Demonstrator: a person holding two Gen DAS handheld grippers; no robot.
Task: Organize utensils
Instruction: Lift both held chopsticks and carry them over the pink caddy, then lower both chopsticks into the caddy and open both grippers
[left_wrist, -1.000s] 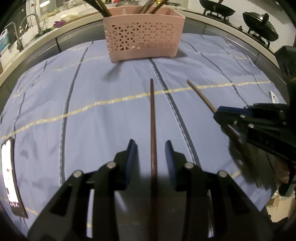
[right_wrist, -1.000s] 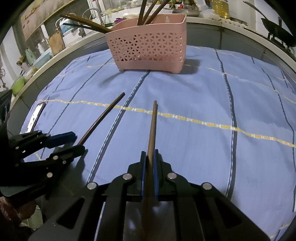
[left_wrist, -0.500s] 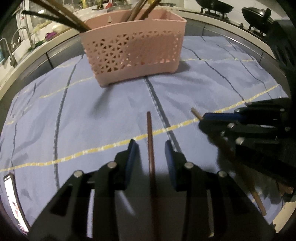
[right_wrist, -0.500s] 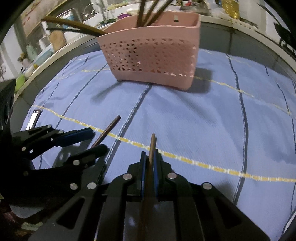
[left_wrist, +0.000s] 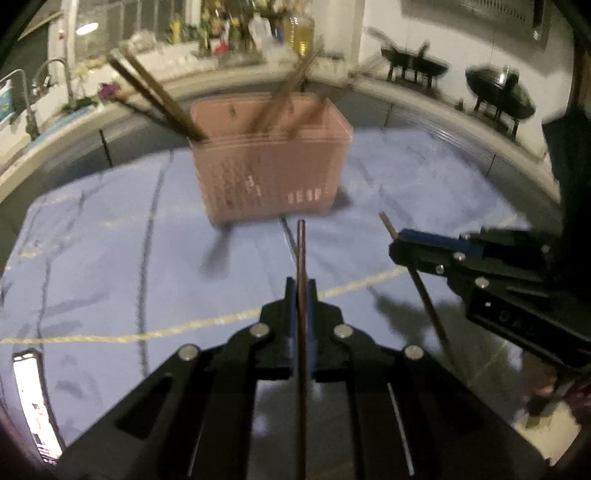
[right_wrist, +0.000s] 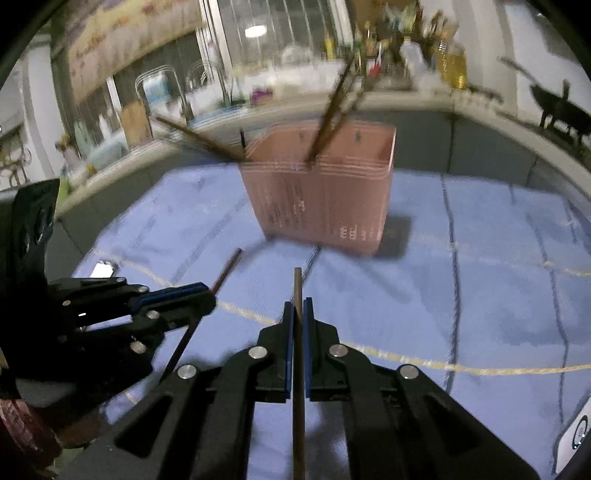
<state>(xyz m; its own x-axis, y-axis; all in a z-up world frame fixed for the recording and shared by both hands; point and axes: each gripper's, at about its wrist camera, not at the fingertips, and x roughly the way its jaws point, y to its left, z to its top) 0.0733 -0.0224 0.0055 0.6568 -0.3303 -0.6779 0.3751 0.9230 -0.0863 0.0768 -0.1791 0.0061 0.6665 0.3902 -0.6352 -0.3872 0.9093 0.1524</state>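
Left wrist view: left gripper (left_wrist: 301, 295) and right gripper (right_wrist: 298, 315) each clamp one light, rigid, slippery chopstick (left_wrist: 301, 251) mid-shaft.

Both matte black plastic grippers, left (left_wrist: 301, 291) and right (right_wrist: 298, 314), carry blue-padded fingers (right_wrist: 289, 332) and round silver screw heads.

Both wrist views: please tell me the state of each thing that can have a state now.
left gripper: shut on dark chopstick, lifted.
right gripper: shut on light chopstick, lifted.
pink basket: upright on blue cloth, holding other chopsticks.
phone: screen lit.
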